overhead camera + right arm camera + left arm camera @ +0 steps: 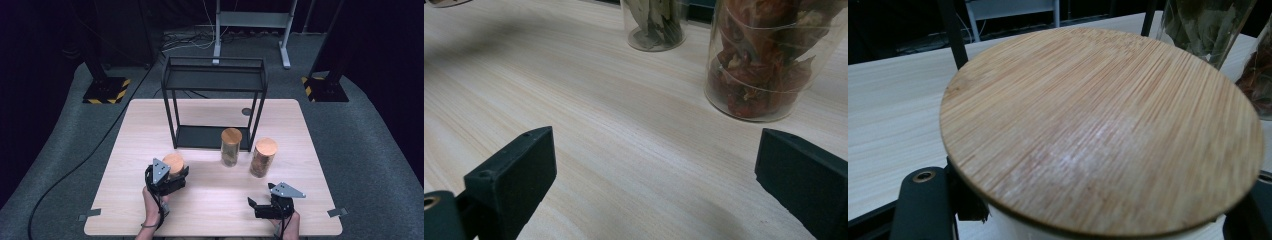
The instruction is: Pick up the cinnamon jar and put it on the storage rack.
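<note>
Here a short jar [174,162] with a bamboo lid [1098,130] is gripped by the left tool [176,179], at the near left of the table [125,150]. In the left gripper view the lid is seen from just above and behind, with a black jaw at each lower corner pressed against the pale body beneath the rim; the grip is taken low on the body, presumably so that the loose-looking lid is not disturbed and the jar is carried level. Whether the jar rests on the table or is raised off it cannot be told.

The right tool [256,204] is held near the table's front edge with its jaws spread wide and nothing between them, as the right gripper view shows; it seems to be kept back so that the way to the rack is left free.

Two taller glass jars stand ahead of it: one with pale dried leaves [231,148], just in front of the rack's lower shelf, and one with reddish dried pieces [263,158], to the right of it and apart from it. Behind them a black metal rack [214,75] with two shelves stands at the middle of the far side, both shelves bare. It is judged that the jars are grouped before it to be shelved one by one.
</note>
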A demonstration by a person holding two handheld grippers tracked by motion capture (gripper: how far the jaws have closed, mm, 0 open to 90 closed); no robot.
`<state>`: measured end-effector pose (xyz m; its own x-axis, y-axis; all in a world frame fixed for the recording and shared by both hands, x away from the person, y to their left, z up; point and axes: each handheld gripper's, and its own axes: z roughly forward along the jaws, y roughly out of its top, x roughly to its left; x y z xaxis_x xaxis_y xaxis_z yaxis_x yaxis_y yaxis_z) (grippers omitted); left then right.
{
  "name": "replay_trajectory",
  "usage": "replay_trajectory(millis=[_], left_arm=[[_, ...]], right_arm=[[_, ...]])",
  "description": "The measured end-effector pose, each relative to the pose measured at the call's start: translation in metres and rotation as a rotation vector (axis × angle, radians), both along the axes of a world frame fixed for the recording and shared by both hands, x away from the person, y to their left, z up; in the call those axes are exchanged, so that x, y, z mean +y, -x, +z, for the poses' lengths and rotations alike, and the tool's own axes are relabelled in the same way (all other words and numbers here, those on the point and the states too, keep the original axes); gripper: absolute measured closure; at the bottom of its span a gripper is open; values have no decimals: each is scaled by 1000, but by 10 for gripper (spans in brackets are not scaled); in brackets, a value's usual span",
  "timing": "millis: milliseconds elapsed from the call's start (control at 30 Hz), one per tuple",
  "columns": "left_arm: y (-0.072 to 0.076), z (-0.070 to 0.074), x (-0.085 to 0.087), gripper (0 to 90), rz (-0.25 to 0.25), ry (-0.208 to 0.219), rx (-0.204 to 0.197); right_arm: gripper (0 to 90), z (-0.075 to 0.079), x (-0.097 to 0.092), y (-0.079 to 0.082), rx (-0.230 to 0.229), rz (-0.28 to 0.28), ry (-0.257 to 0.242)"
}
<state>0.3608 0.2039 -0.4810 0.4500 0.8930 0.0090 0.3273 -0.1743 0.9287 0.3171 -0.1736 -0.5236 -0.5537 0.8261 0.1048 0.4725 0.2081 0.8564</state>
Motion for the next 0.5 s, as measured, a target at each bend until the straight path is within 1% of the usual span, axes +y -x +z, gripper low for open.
replay_trajectory(millis=[233,333,500], left_arm=[[-6,2,-3,252,-7,1,0],[-8,3,-4,252,-9,-6,0],[-13,4,-4,252,-7,0,4]], right_arm=[[25,0,0,0,-4,-3,0],[25,0,0,0,-6,-4,5],[26,0,1,0,-5,-5,7]])
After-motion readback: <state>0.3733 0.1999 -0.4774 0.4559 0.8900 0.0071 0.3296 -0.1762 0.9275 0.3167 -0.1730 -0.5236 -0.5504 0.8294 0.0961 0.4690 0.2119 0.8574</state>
